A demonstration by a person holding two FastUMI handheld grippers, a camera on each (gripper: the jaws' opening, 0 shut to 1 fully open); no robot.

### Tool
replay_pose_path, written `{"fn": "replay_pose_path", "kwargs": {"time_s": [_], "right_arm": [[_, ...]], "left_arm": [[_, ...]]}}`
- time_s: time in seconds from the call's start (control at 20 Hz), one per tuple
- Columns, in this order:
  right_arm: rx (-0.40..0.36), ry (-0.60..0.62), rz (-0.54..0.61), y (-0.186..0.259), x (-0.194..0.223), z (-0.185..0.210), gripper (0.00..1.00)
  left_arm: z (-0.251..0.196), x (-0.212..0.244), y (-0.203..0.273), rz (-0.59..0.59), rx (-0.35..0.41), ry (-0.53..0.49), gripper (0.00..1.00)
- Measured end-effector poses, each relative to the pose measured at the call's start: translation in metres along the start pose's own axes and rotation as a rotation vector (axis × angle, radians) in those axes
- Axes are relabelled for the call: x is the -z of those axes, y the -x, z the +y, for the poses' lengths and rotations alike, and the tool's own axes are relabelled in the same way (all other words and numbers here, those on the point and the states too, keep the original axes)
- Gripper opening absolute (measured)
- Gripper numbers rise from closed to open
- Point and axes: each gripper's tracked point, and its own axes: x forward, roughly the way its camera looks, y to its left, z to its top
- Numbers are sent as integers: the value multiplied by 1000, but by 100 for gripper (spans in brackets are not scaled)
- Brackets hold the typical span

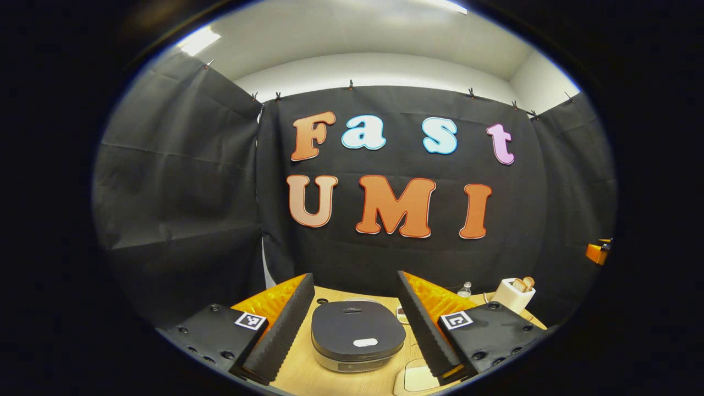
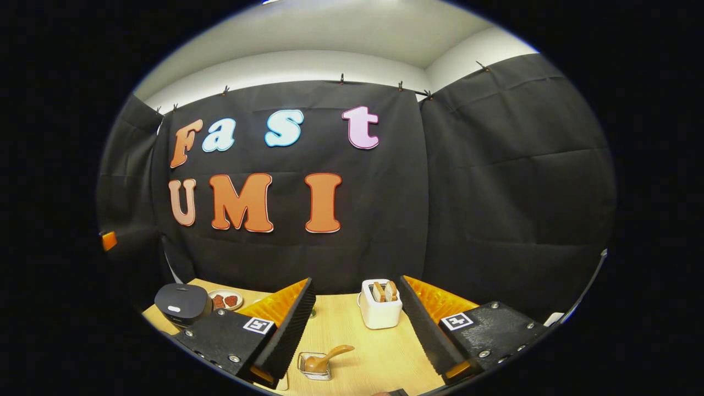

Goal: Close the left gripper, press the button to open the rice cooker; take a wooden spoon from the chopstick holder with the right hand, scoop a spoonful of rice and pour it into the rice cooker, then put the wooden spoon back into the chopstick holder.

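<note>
The left tongs [image 1: 355, 324] hang released, their two fingers spread wide with nothing between them but air, and framed in that gap is the rice cooker [image 1: 357, 334], dark-lidded and shut, standing on the pale wooden worktop [image 1: 300, 374]. Off to the right of it in the left gripper view, near the back of the worktop, stands the white chopstick holder [image 1: 511, 297] with wooden handles poking from its top, and a small clear bottle [image 1: 465, 290] sits just beside it toward the cooker. The right tongs [image 2: 357, 330] are likewise released and empty, fingers well apart above the worktop. Between them in the right gripper view stands the chopstick holder, upright, and nearer the camera a small clear dish [image 2: 314, 366] holds a wooden spoon [image 2: 325, 358] whose handle tilts up to the right. Far left, beside the rice cooker, lies a small plate [image 2: 225, 300] with reddish pieces on it.
</note>
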Motion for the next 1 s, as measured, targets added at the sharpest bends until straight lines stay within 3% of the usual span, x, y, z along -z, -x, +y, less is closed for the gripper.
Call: {"fn": "replay_pose_path", "kwargs": {"time_s": [0.05, 0.45, 0.5, 0.6, 0.75, 0.85, 0.9, 1.0], "right_arm": [[2, 1, 0, 0, 0, -2, 95], [-15, 17, 14, -4, 5, 2, 95], [-15, 18, 12, -3, 5, 2, 95], [-10, 20, 7, -5, 4, 1, 95], [-6, 18, 13, -5, 6, -2, 95], [-11, 10, 17, -5, 7, 0, 100], [-11, 9, 20, -4, 8, 0, 95], [-9, 16, 23, -4, 10, -2, 95]], "left_arm": [[0, 2, 1, 2, -1, -4, 100], [-2, 15, 2, 49, 22, -45, 53], [6, 14, 0, 47, -18, -58, 37], [3, 20, 1, 62, -9, -71, 5], [-6, 40, -6, 101, 16, -62, 0], [-11, 55, -15, 139, 40, -62, 4], [-16, 64, -19, 165, 55, -62, 4], [-23, 83, -28, 213, 82, -75, 4]]}}
